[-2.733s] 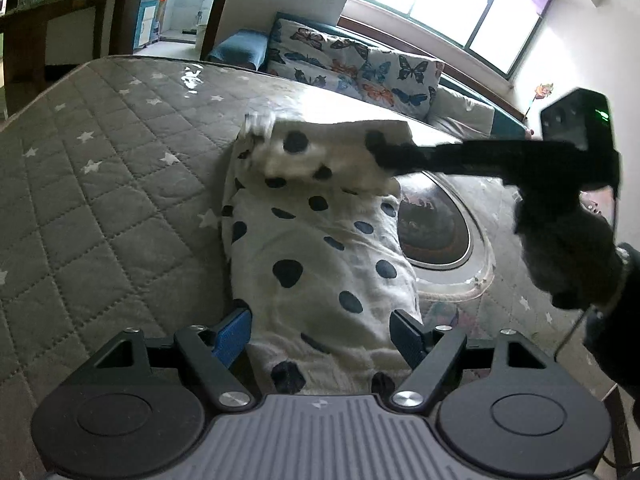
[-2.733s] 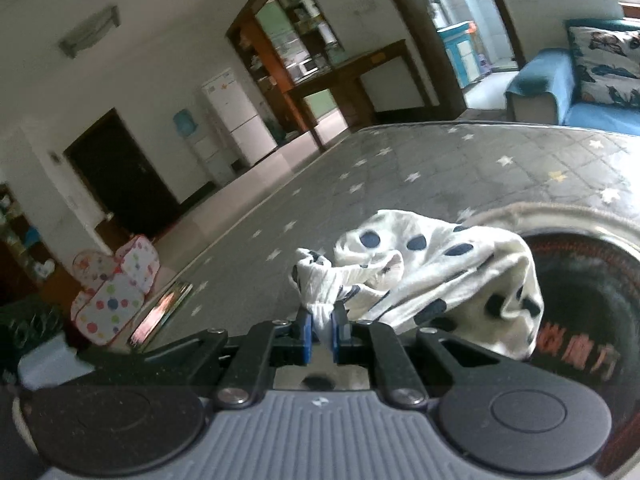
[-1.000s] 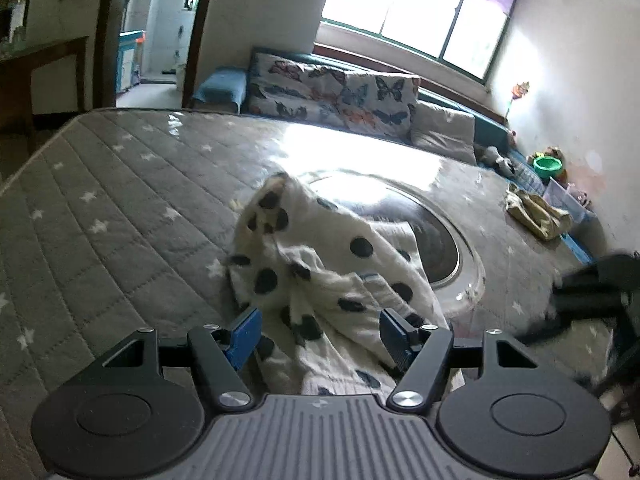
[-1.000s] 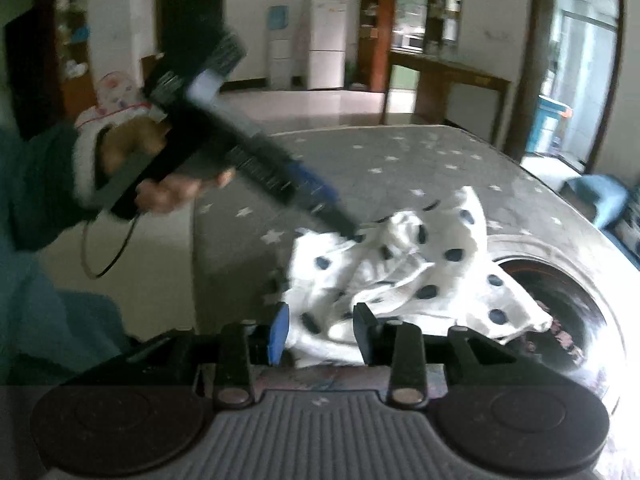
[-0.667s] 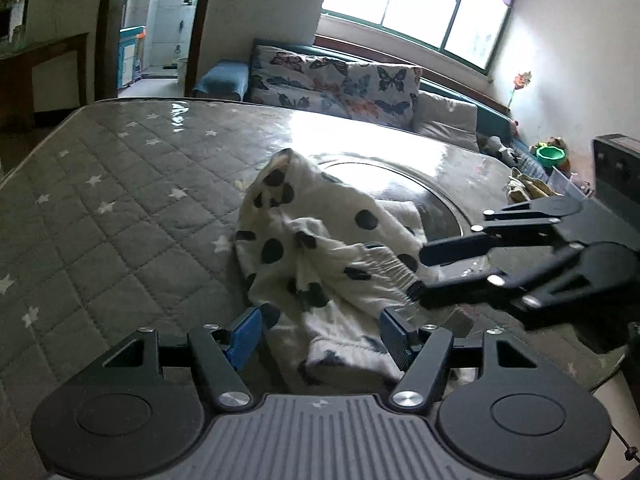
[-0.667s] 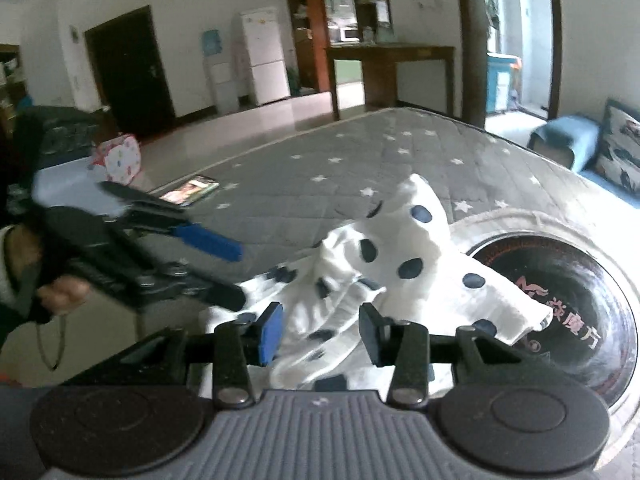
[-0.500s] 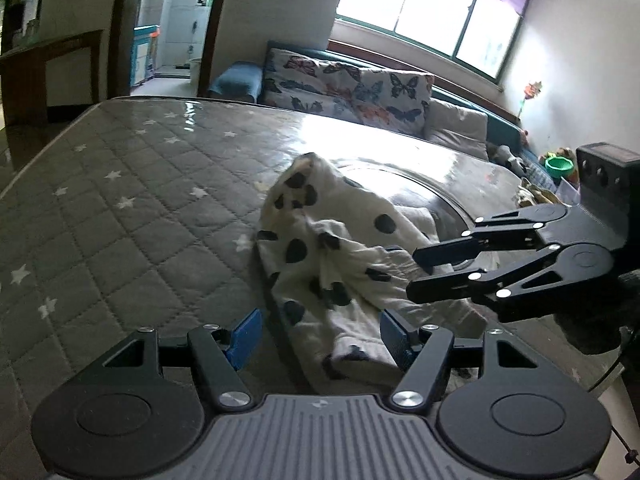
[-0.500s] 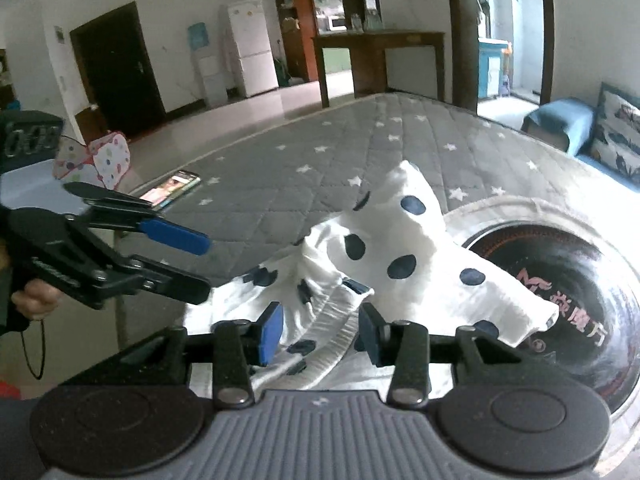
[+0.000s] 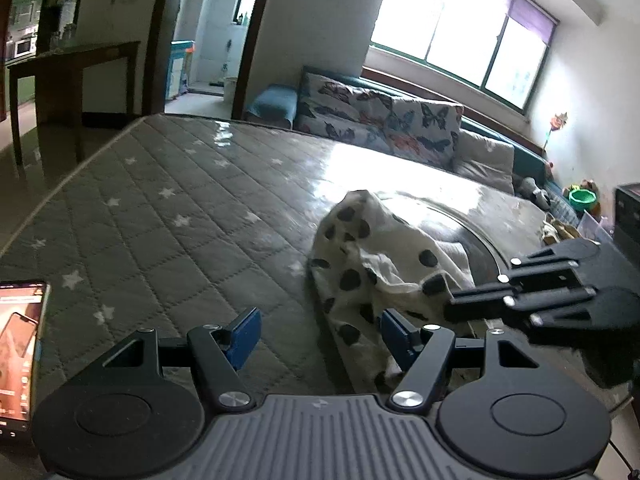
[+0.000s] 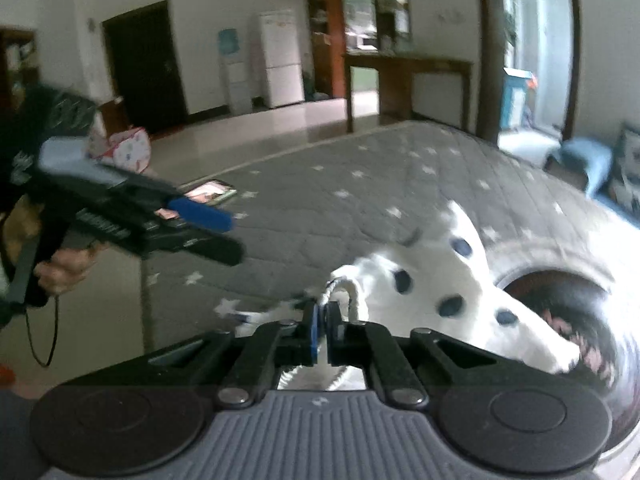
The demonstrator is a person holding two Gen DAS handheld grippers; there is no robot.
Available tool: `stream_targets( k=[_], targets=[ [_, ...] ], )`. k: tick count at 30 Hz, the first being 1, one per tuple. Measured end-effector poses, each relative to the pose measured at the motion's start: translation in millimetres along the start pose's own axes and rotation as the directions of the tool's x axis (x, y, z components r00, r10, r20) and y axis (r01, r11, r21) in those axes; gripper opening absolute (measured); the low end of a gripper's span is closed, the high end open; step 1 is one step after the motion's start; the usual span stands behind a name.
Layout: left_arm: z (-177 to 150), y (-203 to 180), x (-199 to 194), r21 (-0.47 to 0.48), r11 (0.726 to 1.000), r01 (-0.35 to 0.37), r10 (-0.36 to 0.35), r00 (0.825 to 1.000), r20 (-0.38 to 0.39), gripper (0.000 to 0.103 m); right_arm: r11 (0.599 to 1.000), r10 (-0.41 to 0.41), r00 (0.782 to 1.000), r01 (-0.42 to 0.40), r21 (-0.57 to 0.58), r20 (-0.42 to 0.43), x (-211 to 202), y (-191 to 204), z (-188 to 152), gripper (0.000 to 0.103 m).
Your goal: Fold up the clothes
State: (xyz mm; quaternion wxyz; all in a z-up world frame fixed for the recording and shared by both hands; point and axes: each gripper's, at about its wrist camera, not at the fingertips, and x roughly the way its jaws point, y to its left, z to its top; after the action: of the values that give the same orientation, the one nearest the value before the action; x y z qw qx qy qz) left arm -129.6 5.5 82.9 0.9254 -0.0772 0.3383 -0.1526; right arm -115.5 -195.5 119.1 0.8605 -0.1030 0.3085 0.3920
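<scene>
A white garment with dark polka dots lies crumpled on the grey star-quilted mattress. My left gripper is open and empty, just left of the garment's near edge. My right gripper is shut on a bunched edge of the polka-dot garment. In the left wrist view the right gripper comes in from the right at the garment's near right edge. In the right wrist view the left gripper hovers open to the left, above the mattress.
A phone with a lit screen lies on the mattress at the near left; it also shows in the right wrist view. A dark round printed patch lies beside the garment. A butterfly-cushion sofa stands beyond the mattress.
My right gripper has closed on the garment's bunched edge. My left gripper has shifted left, off the garment, and stays open.
</scene>
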Motion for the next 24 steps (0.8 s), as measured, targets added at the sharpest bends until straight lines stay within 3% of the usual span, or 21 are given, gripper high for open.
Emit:
stream_targets(
  k=[8,10,19,24],
  targets=[
    [5.3,3.5,-7.8,-0.004,1.000,-0.006,0.006,1.000,0.023,0.070,0.981,0.041,0.999,-0.044,-0.191,-0.016,4.6,52.4,2.5,0.009],
    [6.3,3.1,-9.0,-0.003,1.000,0.006,-0.005,1.000,0.029,0.070,0.979,0.044,0.999,-0.047,-0.200,-0.019,-2.8,57.4,-0.4,0.018],
    [4.4,-17.0,11.4,0.015,0.996,0.091,-0.091,0.996,-0.011,0.070,0.988,-0.075,0.995,0.065,-0.143,-0.067,-35.0,44.9,-25.1,0.018],
    [1.9,-26.2,22.1,0.018,0.993,0.120,-0.119,0.992,-0.045,0.068,0.993,-0.070,0.993,0.060,-0.098,-0.093,-27.9,42.8,-34.9,0.019]
  ],
)
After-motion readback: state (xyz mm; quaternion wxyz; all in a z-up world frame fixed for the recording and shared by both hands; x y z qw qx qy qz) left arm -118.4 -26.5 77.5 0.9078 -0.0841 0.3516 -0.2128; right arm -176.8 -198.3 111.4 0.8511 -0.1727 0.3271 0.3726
